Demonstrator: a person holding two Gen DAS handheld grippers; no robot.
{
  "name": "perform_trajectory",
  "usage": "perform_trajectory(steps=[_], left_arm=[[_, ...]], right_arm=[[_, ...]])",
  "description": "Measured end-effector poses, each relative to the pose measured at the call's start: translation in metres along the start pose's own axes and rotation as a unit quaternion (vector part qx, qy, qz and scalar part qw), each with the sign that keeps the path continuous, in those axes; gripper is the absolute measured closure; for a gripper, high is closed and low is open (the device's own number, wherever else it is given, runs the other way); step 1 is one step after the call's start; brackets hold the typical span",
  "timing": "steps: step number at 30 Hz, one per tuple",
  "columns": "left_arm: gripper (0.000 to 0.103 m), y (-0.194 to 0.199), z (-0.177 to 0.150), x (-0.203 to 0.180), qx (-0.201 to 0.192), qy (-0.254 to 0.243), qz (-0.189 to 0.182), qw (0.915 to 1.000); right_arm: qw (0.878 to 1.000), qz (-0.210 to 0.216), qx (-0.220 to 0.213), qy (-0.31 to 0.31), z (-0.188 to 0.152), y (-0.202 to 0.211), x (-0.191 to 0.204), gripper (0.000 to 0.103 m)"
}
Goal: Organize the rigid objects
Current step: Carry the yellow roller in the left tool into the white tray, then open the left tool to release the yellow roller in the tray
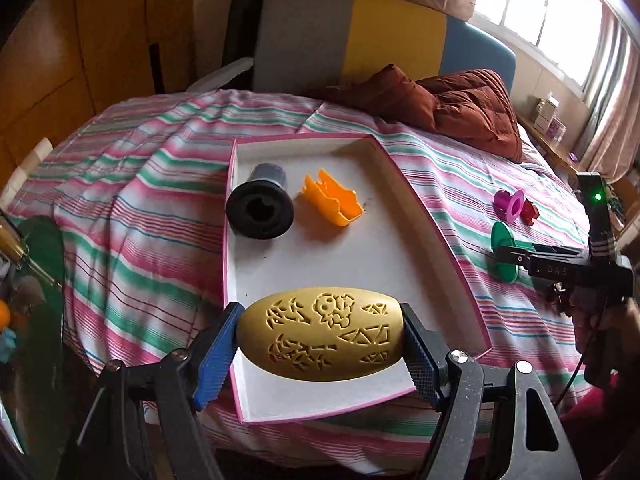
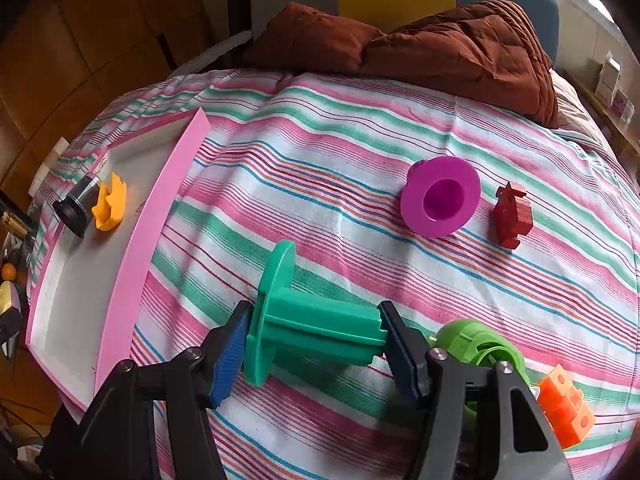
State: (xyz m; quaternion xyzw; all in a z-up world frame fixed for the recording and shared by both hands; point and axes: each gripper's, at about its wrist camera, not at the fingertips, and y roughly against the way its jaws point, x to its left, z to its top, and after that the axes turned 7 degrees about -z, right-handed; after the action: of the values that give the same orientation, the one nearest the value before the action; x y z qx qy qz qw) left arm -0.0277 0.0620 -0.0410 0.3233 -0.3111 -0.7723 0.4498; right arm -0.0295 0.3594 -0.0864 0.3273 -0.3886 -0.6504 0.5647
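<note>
My left gripper (image 1: 320,344) is shut on a yellow carved egg (image 1: 320,334), holding it over the near end of the pink-rimmed white tray (image 1: 420,216). In the tray lie a black cylinder (image 1: 260,204) and an orange clip piece (image 1: 332,200). My right gripper (image 2: 314,340) is shut on a green flanged spool (image 2: 304,320) on the striped bedspread, right of the tray (image 2: 160,224). A magenta spool (image 2: 440,196), a dark red piece (image 2: 512,216), a light green ring part (image 2: 484,348) and an orange block (image 2: 568,408) lie on the bedspread nearby.
A brown quilt (image 2: 440,48) is bunched at the head of the bed against a grey, yellow and blue headboard (image 1: 392,32). Wooden wardrobe doors (image 1: 100,40) stand to the left. Clutter sits low at the left bedside (image 1: 24,280).
</note>
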Motion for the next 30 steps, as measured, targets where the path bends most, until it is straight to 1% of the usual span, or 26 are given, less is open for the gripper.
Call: perform_trajectory(steps=[3,6,8,11,14,17,21,25,28,30], left_arm=[[0.028,-0.008,0.010,0.004,0.011,0.018,-0.023,0.9995],[0.028,-0.019,0.024,0.003,0.023,0.040,-0.055,0.9974],[0.027,-0.029,0.030,-0.001,0.032,0.042,-0.061,0.9967],[0.028,-0.045,0.034,-0.008,0.055,0.046,-0.074,0.9947],[0.028,-0.062,0.044,-0.019,0.071,0.025,-0.067,0.9950],[0.028,-0.078,0.057,-0.023,0.077,0.021,-0.069,0.9945],[0.028,-0.104,0.072,-0.024,0.084,0.015,-0.046,0.9953],[0.027,-0.123,0.085,-0.025,0.075,-0.004,-0.021,0.9970],[0.027,-0.135,0.091,-0.020,0.077,0.004,-0.026,0.9967],[0.027,-0.136,0.094,-0.019,0.074,0.007,-0.028,0.9969]], right_arm=[[1.000,0.000,0.001,0.000,0.001,-0.001,0.000,0.040],[1.000,0.000,0.003,0.000,0.000,-0.001,0.000,0.040],[1.000,0.000,0.004,0.001,0.000,-0.001,0.000,0.040],[1.000,-0.001,0.005,0.002,0.001,-0.001,0.001,0.040],[1.000,0.000,0.006,0.002,0.001,-0.001,0.001,0.040],[1.000,-0.002,0.005,0.004,0.002,-0.001,0.001,0.040],[1.000,-0.003,0.005,0.005,0.002,-0.001,0.000,0.040],[1.000,-0.005,0.004,0.006,0.002,-0.002,0.000,0.040],[1.000,-0.005,0.004,0.003,0.002,-0.002,-0.001,0.040],[1.000,-0.006,0.004,0.002,0.002,-0.002,-0.002,0.040]])
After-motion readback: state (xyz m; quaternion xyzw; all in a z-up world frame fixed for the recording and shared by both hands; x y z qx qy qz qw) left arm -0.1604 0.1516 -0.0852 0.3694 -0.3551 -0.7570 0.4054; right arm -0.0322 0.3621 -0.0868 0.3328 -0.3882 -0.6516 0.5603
